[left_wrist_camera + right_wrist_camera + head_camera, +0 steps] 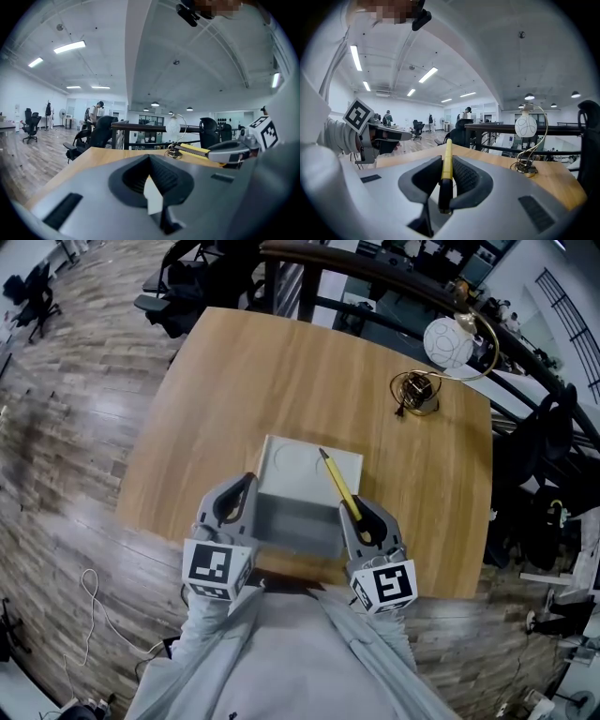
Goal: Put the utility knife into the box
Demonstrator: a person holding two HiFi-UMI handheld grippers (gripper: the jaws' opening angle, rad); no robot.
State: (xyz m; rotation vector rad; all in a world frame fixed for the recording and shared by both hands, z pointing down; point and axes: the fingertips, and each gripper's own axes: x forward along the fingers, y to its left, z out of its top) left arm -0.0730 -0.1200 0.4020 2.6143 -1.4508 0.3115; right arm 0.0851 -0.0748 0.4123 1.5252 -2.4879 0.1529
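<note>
**Knife held over the open box, both grippers clenched**

The right gripper point(362, 517) is clamping the yellow and black utility knife point(339, 486) by its dark rear end. In the right gripper view the jaws are pressing on both sides of the handle point(446, 164), and the yellow body is sticking straight out ahead of them. From the head view the knife is slanting forward and to the left over the right side of the open-topped white and grey box point(281, 465), with its tip lying above the box's pale far panel. Whether it is touching the box cannot be told.

The left gripper point(242, 491) is sitting at the box's left side. In the left gripper view its jaws point(151, 178) are drawn together on a thin white edge, which looks to be the box's left wall.

The box is standing near the front edge of the round-cornered wooden table point(281, 371). Well apart from it, at the far right corner, a lamp with a white globe on a curved gold wire stand point(448, 343) is resting on the tabletop.
</note>
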